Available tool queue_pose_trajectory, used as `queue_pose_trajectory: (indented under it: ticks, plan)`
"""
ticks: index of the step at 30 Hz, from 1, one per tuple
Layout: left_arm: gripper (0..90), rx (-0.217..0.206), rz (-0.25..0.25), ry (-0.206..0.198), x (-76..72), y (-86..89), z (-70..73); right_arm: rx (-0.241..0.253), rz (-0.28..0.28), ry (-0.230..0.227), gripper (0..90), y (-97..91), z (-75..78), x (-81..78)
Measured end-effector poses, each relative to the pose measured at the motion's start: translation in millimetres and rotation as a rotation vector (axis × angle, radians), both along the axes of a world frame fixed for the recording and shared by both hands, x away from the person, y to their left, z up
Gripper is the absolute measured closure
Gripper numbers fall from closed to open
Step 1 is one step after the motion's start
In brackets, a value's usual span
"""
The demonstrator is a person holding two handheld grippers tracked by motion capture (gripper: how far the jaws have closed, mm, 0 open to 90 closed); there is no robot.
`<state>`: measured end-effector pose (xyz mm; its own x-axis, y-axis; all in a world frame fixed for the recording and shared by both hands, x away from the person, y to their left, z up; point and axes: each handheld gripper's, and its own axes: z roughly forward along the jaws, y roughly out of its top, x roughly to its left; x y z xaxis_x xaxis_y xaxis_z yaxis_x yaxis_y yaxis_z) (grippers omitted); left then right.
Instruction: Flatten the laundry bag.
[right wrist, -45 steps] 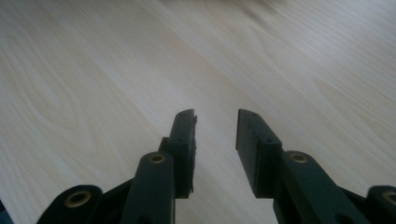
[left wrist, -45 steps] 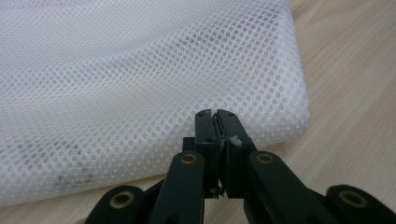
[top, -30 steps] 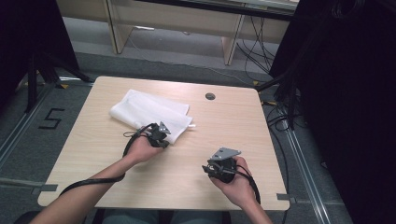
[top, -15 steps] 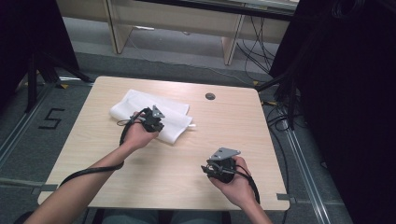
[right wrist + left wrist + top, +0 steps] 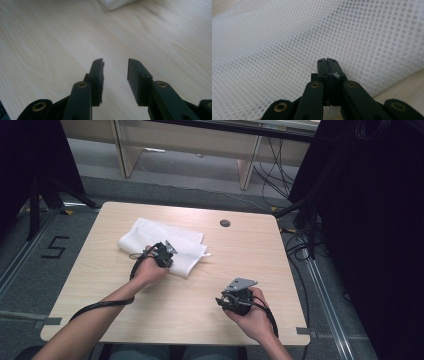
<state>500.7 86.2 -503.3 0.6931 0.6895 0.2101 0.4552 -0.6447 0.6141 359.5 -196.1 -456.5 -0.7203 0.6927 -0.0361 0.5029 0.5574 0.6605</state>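
A: Where is the white mesh cloth (image 5: 162,244) sitting right now?

B: It is lying folded on the far left part of the wooden counter (image 5: 250,250), with a small white tab poking out from its right edge. A round dark grommet (image 5: 225,223) is sitting in the counter near the far edge, well apart from the cloth.

A: And the left gripper (image 5: 167,255)?

B: It is resting over the near edge of the cloth. In the left gripper view, the left gripper (image 5: 327,61) is showing its jaws pressed tight together, with the mesh cloth (image 5: 287,45) spreading right behind and around their tips. A tiny white scrap is showing at the seam lower down, but I cannot tell whether any mesh is actually being pinched.

A: What is the right gripper (image 5: 234,299) doing?

B: It is hovering over bare wood on the near right, well apart from the cloth. In the right gripper view, the right gripper (image 5: 115,62) is holding its jaws spread with nothing between them, and a corner of the mesh cloth (image 5: 116,3) is peeking in at the top edge.
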Motion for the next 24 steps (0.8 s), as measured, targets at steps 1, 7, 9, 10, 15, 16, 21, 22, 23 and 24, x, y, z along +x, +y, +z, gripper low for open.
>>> queue_pose_trajectory:
  ticks: [1,7,9,10,15,16,21,22,23,24]
  plan:
    - [89.5,0.02,-0.014,-0.01,-3.3,-2.1,0.2,-0.001,0.003,-0.009,66.4,0.3,-0.5,0.1]
    - [89.2,-0.014,-0.072,0.029,-25.0,-12.4,2.0,0.008,-0.004,-0.026,66.2,4.7,-2.9,-1.3]
    - [84.2,-0.051,-0.07,0.071,-27.3,-11.4,6.1,0.003,-0.004,-0.029,66.2,4.5,-2.5,-1.5]
    - [81.8,-0.072,-0.071,0.08,-27.8,-9.0,10.5,0.004,-0.004,-0.029,66.2,4.1,-2.5,-1.4]
    - [76.9,-0.134,0.004,0.01,-17.7,24.4,39.4,0.021,-0.01,-0.057,65.9,0.9,-5.1,1.3]
    - [74.3,-0.108,0.037,-0.012,-12.4,36.0,43.7,-0.001,0.004,-0.012,65.9,-1.0,-1.6,1.1]
    - [63.2,-0.083,0.193,-0.072,11.0,86.4,49.5,0.008,-0.007,-0.023,65.5,2.5,-3.5,0.7]
    - [60.3,-0.064,0.217,-0.074,14.1,93.9,48.9,0.003,-0.004,0.001,65.3,2.7,-1.3,0.0]
    - [57.4,-0.062,0.237,-0.067,17.3,100.6,46.6,0.006,-0.006,-0.007,65.1,3.3,-2.1,0.2]
    - [55.2,-0.043,0.245,-0.068,20.1,106.7,45.2,0.008,-0.002,-0.009,65.1,3.4,-2.2,0.7]
